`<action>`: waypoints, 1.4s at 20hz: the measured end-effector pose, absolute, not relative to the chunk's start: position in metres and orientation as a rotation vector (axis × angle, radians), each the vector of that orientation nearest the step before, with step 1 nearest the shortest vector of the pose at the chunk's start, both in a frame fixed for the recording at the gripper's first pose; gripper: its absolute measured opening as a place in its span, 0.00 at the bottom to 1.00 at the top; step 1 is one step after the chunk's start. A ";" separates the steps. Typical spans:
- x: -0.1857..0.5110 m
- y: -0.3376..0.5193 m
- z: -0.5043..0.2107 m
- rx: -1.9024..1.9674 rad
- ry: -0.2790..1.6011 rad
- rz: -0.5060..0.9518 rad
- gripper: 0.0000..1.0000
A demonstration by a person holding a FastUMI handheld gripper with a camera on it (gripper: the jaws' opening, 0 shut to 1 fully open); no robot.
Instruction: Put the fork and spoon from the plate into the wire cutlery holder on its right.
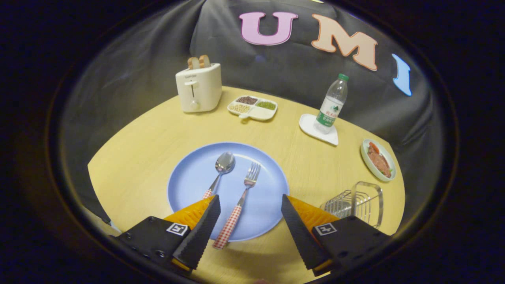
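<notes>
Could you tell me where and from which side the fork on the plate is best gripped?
Probably by its checked handle. The fork lies flat on the blue plate, tines pointing away, handle end overhanging the near rim between the open tongs. Come down from above, fingers straddling the handle.

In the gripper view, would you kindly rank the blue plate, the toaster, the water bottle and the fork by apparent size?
1. blue plate, clearly largest.
2. toaster.
3. water bottle and fork: similar length, and the fork lies nearer, so unranked.
The gripper hovers open over the fork's handle.
</notes>
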State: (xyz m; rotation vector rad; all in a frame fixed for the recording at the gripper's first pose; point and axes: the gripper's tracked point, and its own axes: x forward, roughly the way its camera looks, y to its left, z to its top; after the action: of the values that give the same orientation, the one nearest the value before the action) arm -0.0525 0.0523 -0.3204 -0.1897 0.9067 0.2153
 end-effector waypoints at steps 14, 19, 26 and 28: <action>-0.073 0.064 -0.355 -0.234 1.052 0.279 0.60; -0.071 0.057 -0.354 -0.246 1.065 0.250 0.25; -0.066 0.039 -0.333 -0.258 1.072 0.222 0.14; -0.063 0.037 -0.321 -0.270 1.060 0.238 0.14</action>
State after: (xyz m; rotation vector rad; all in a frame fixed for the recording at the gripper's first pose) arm -0.0625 0.0371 -0.3210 -0.2700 1.0601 0.2375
